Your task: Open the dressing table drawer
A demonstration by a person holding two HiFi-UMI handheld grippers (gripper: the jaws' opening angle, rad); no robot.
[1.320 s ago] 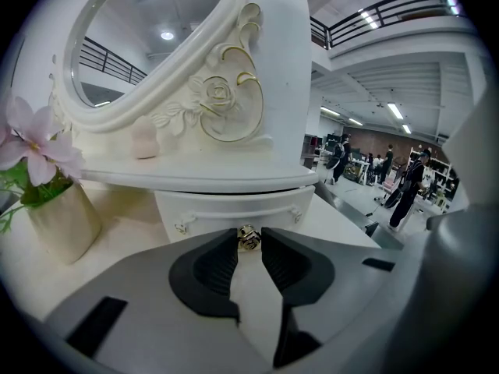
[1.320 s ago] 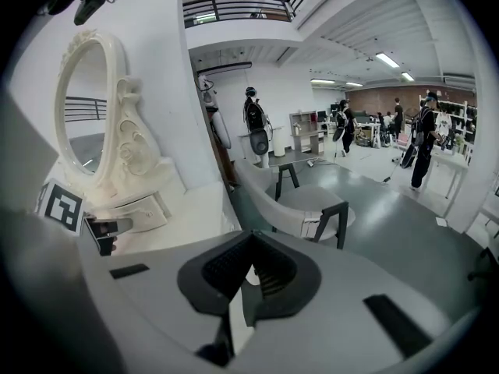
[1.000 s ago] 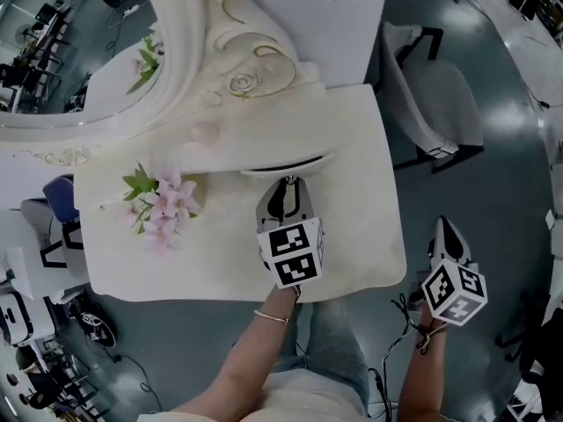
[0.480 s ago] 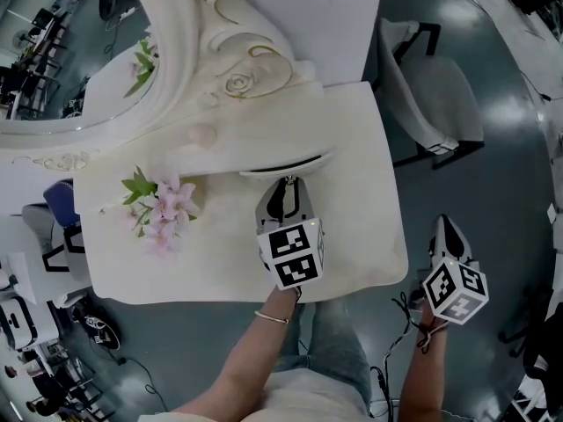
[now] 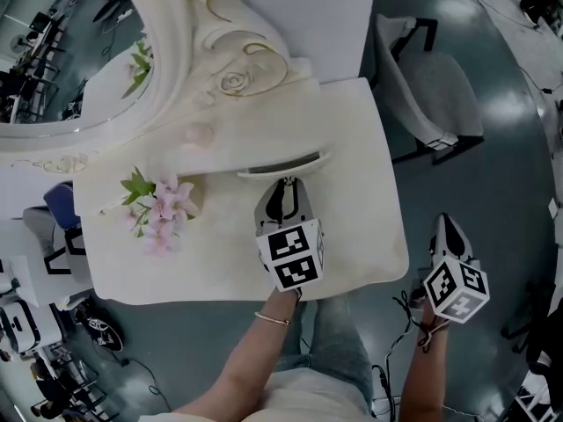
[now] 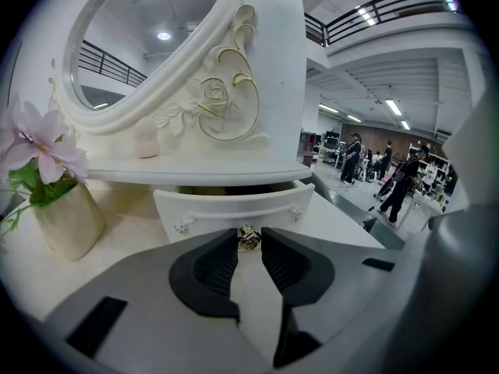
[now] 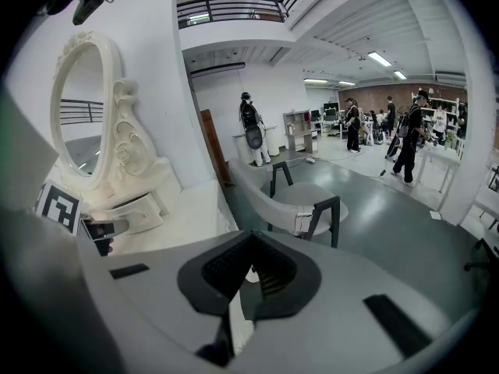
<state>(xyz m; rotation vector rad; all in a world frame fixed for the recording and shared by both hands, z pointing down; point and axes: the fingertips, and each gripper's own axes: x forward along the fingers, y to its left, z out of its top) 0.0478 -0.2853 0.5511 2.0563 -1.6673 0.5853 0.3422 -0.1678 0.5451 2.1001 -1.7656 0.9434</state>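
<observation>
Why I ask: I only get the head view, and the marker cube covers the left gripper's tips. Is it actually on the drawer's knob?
Observer: Yes. In the left gripper view, the left gripper has its jaws closed on the small metal knob of the drawer, right at their tips.
Operator: And the right gripper, is it carrying anything?
Observer: No. In the right gripper view its jaws meet at the tips with nothing between them, and they point towards a grey chair.
</observation>
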